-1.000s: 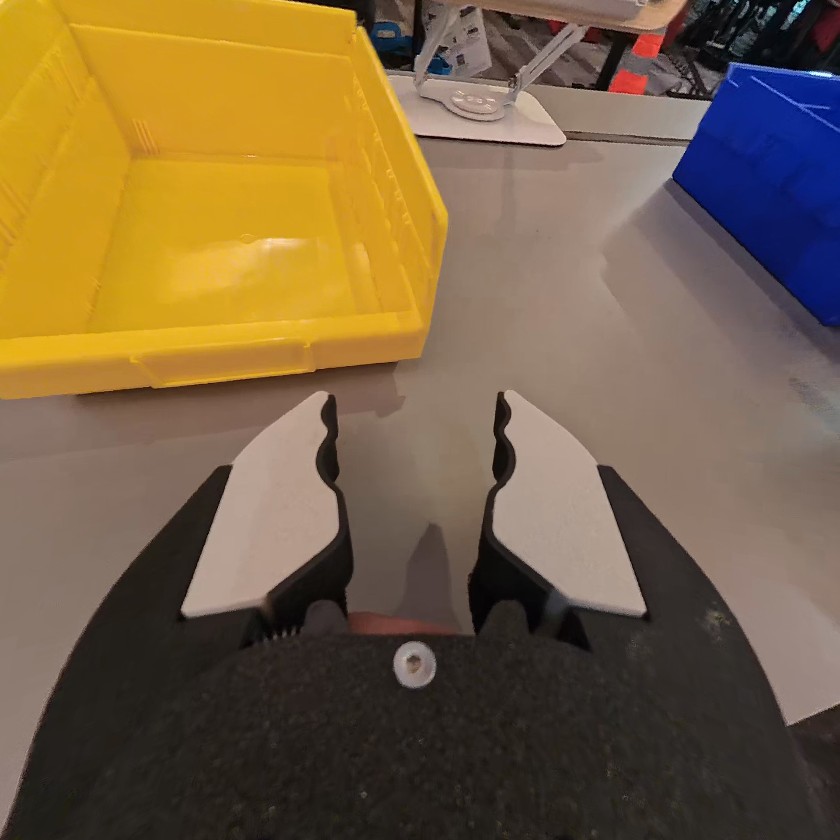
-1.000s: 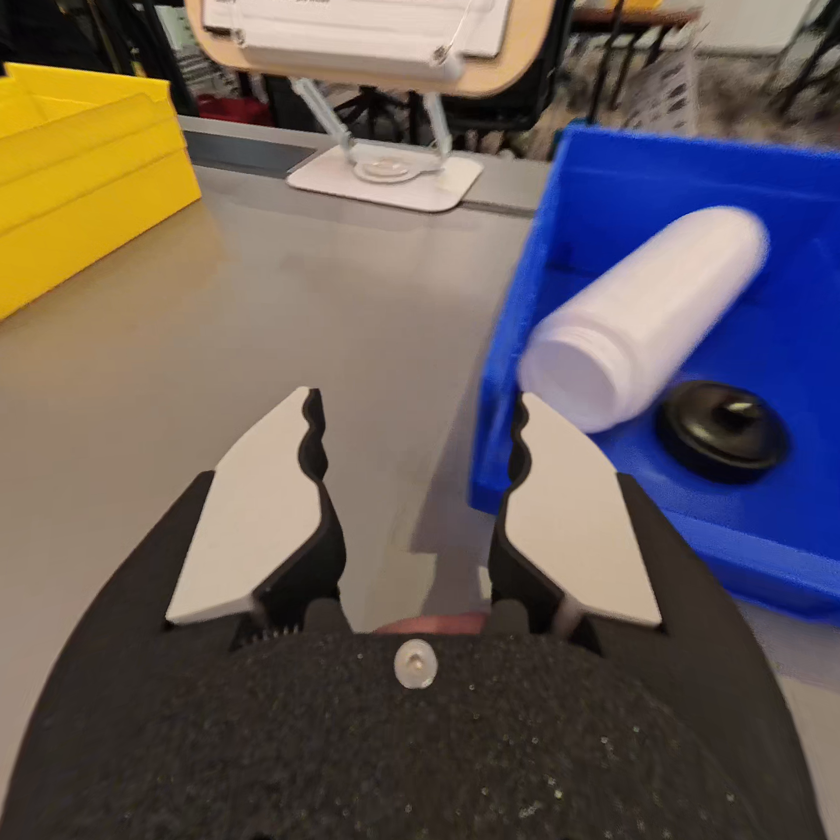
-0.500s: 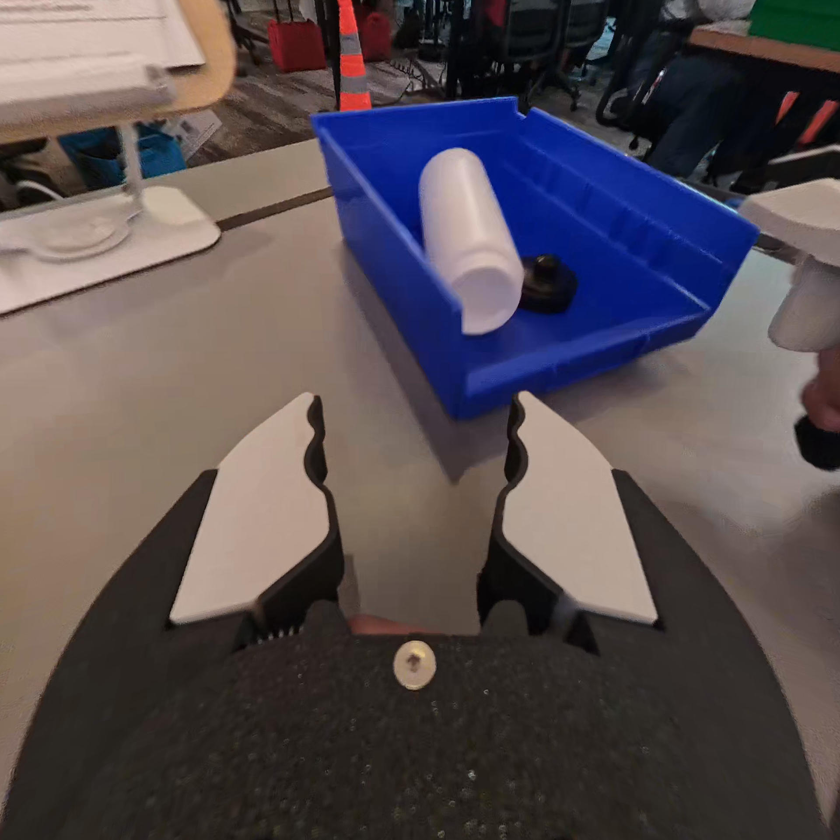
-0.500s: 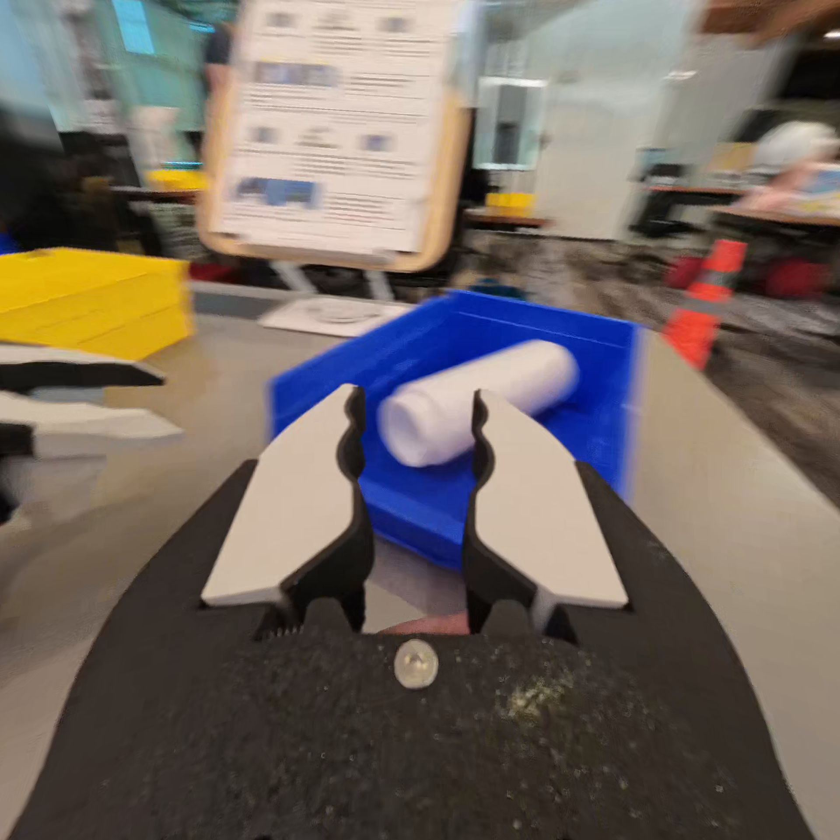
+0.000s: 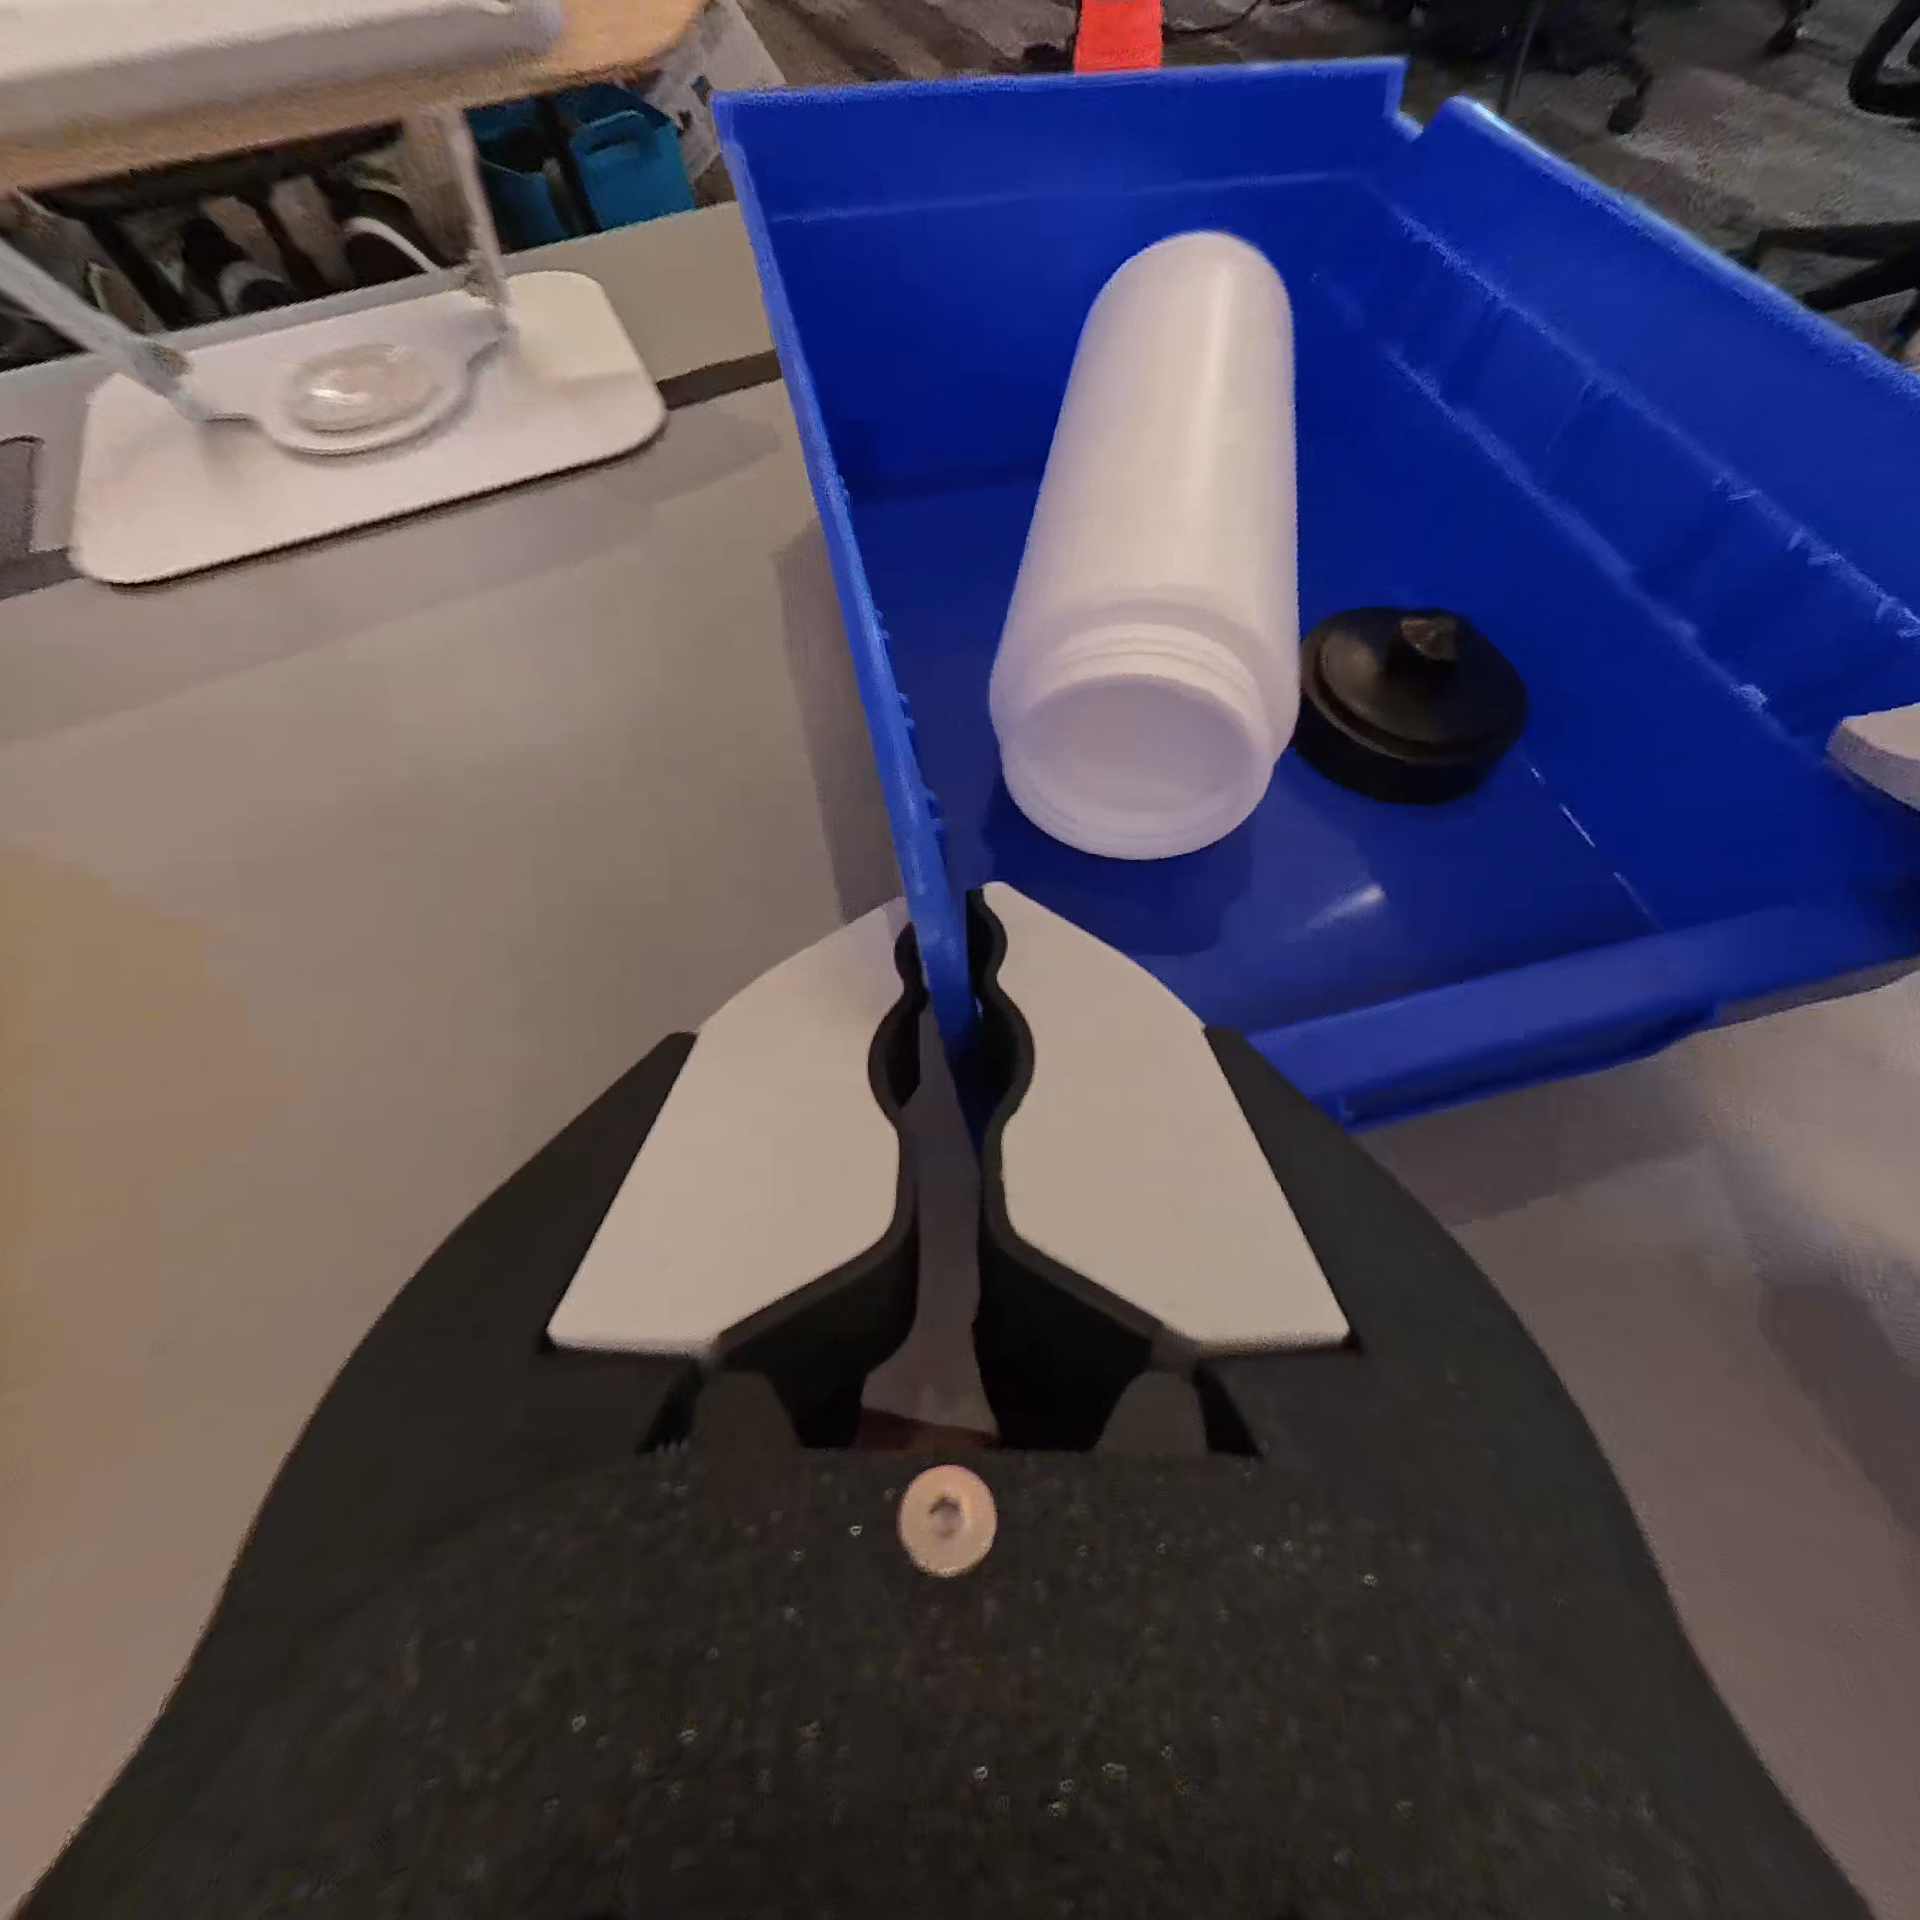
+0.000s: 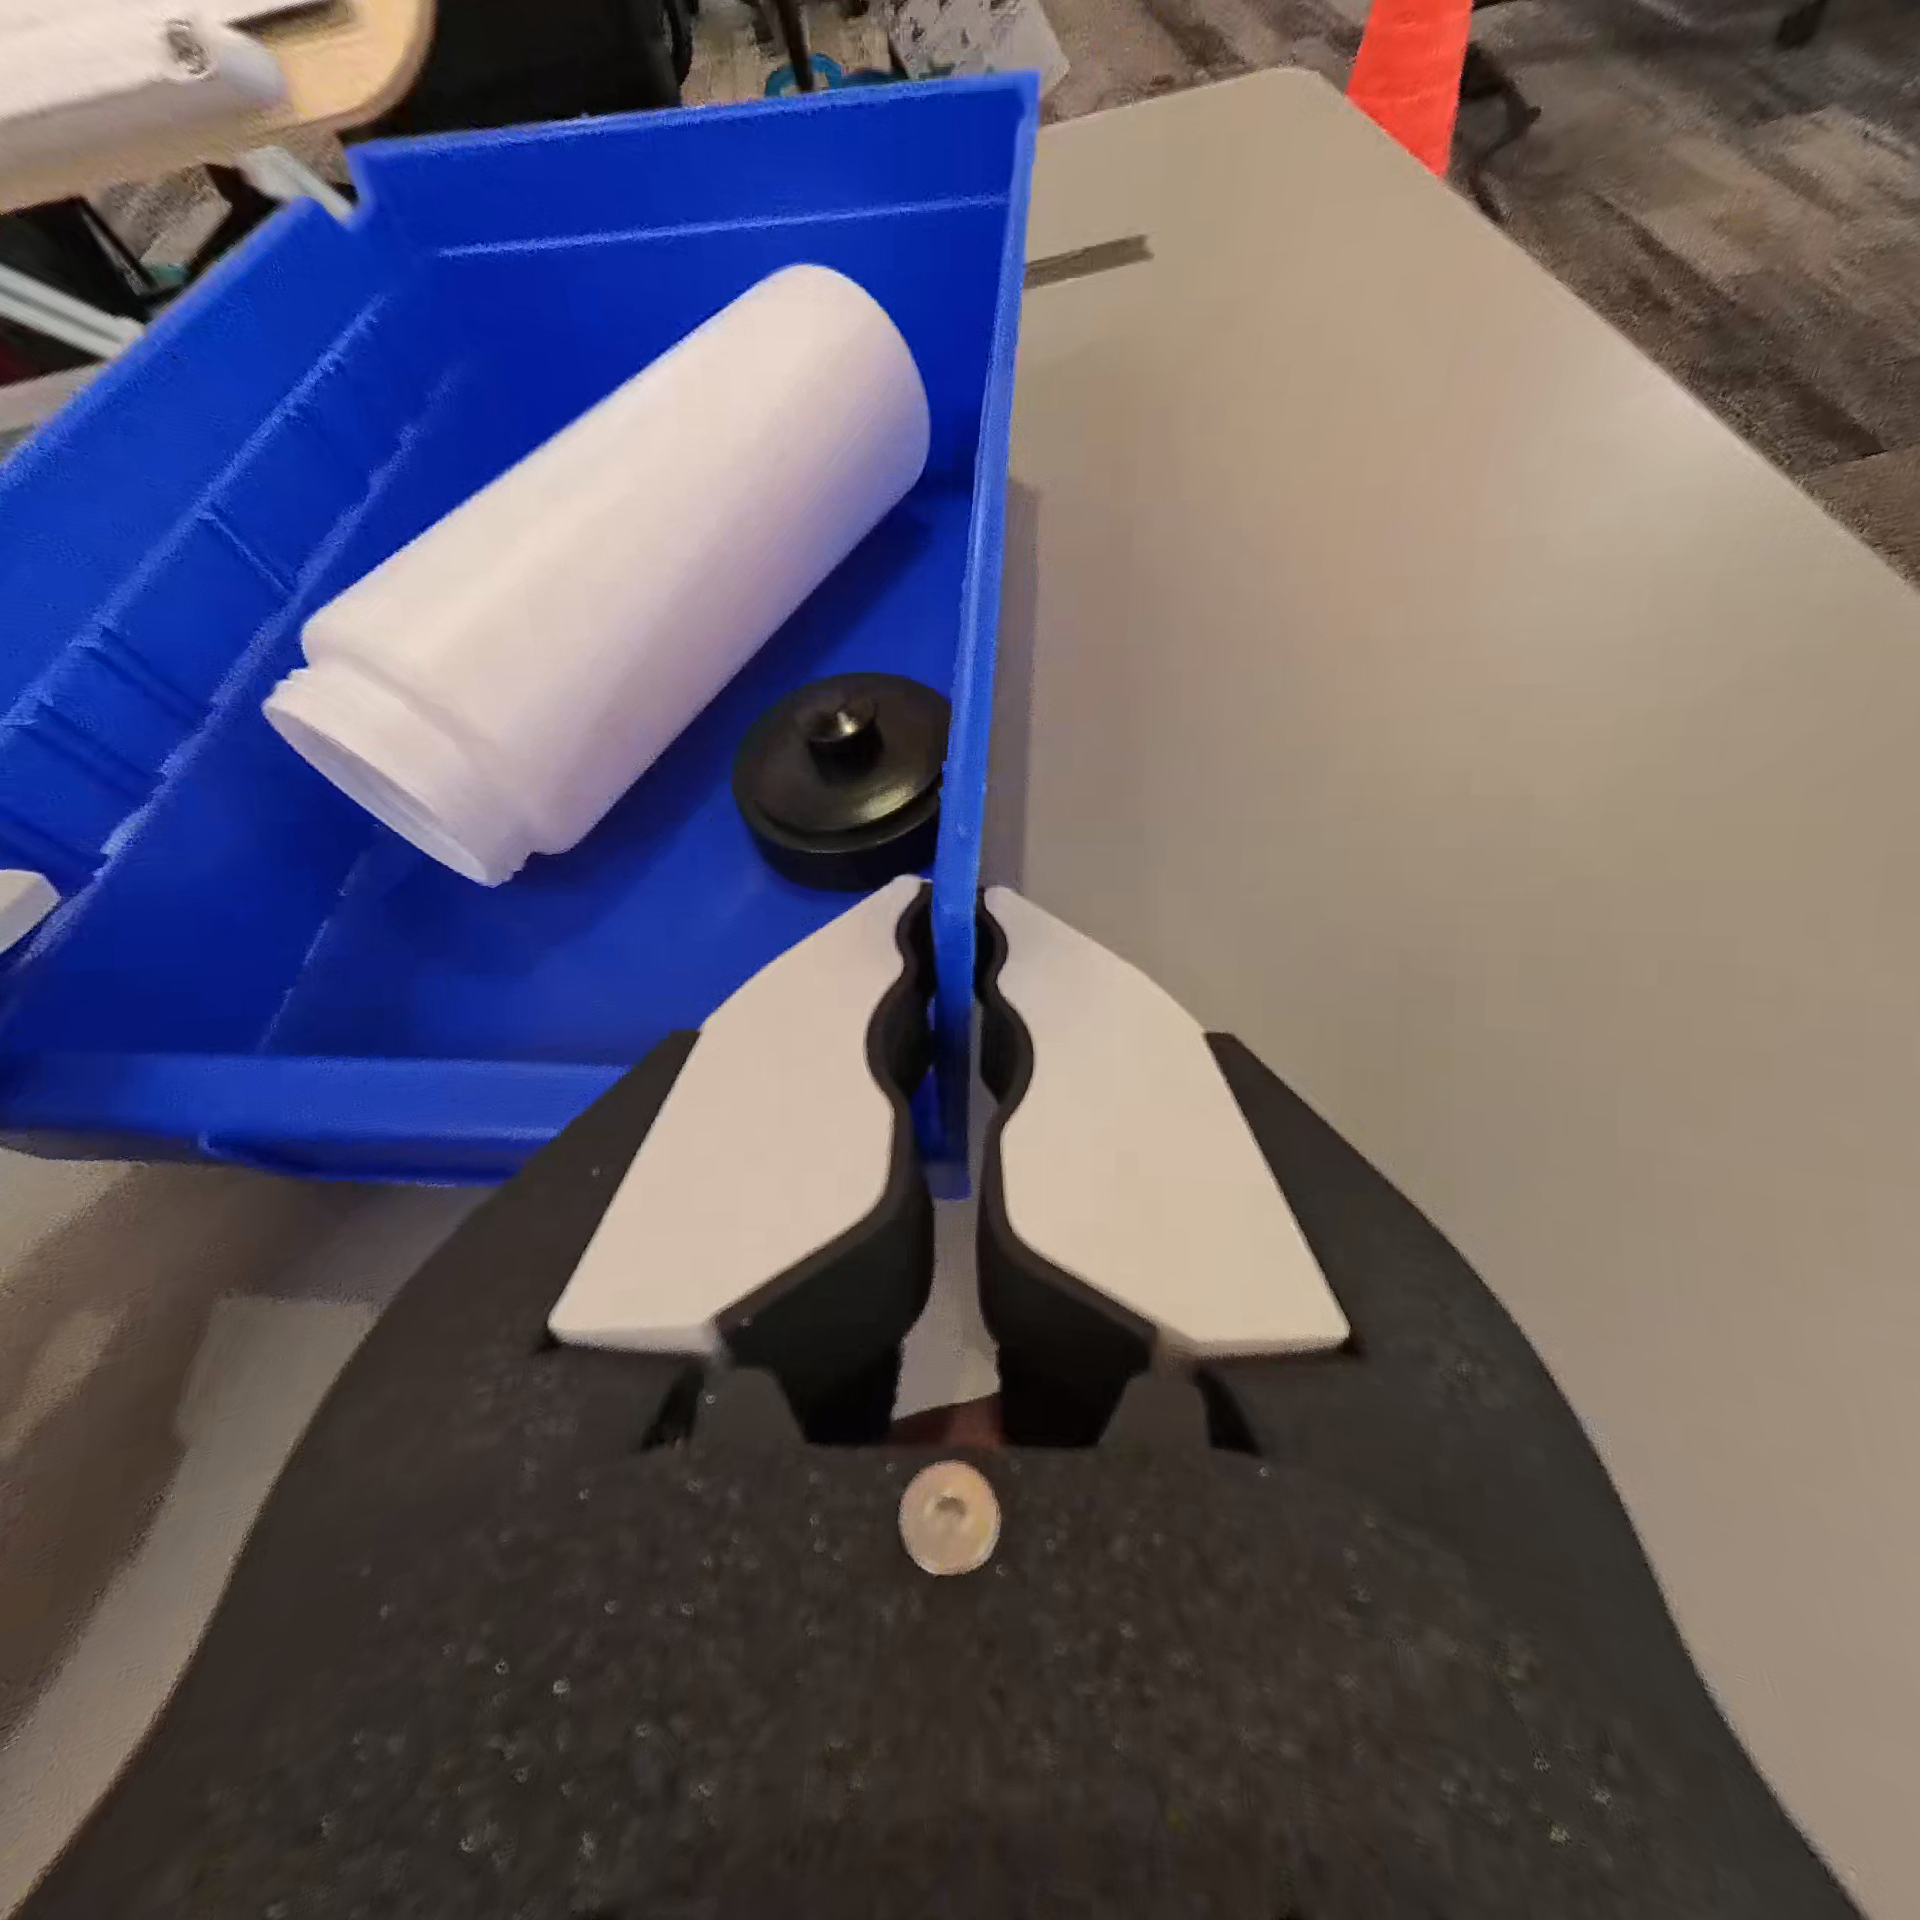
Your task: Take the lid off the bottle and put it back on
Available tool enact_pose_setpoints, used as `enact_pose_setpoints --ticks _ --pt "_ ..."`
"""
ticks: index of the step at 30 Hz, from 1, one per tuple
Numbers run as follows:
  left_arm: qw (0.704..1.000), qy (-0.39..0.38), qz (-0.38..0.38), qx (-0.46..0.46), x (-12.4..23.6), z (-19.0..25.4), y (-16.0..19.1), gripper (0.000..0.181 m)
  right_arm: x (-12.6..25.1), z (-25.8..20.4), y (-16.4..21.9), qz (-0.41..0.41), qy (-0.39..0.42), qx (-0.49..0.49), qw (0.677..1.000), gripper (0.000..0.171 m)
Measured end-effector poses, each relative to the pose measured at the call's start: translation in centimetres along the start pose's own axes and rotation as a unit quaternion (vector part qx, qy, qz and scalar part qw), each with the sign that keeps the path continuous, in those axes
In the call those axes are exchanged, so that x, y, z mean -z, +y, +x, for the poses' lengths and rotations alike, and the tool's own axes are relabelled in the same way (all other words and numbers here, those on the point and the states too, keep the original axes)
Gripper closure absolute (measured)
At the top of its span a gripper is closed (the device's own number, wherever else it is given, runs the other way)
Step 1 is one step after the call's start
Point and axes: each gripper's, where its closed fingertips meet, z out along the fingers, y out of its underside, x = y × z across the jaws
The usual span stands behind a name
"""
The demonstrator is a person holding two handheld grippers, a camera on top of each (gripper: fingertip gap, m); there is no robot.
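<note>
The left tool (image 5: 940,940) was clamped on the left side wall of the blue bin (image 5: 1621,436), near its front corner, one finger outside the wall and one inside. The right tool (image 6: 954,914) was clamped in the same manner on the right side wall of the blue bin (image 6: 166,582). The bin stood on the grey bench (image 5: 395,831). Inside it, the white bottle (image 5: 1164,540) lay on its side with its threaded, open mouth toward the front wall. The black lid (image 5: 1408,707) lay on the bin floor just beside the bottle mouth, off the bottle, knob up. In the right wrist view the bottle (image 6: 623,561) lay diagonally and the lid (image 6: 842,774) rested close to the right wall. A white stand base (image 5: 353,416) stood on the bench behind the bin.
</note>
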Motion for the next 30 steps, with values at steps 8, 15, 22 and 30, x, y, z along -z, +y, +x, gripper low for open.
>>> enact_pose_setpoints --ticks 8,15,22,30 --pt "0.994 -0.102 0.019 0.026 8.4 -11.3 2.0 0.176 1.4 -13.4 -1.0 0.044 -0.075 0.067 0.994 0.168" --pt "0.992 -0.113 -0.029 0.052 8.0 -18.3 6.9 0.175 -1.6 -21.1 3.0 0.025 -0.120 0.114 0.986 0.164" --pt "0.996 -0.031 0.050 0.063 13.8 -15.4 5.5 0.104 3.0 -21.9 3.8 0.063 -0.217 0.229 0.947 0.138" --pt "0.971 -0.222 0.034 0.076 22.7 -30.1 11.1 0.104 8.4 -23.0 5.5 0.067 -0.326 0.261 0.906 0.136"
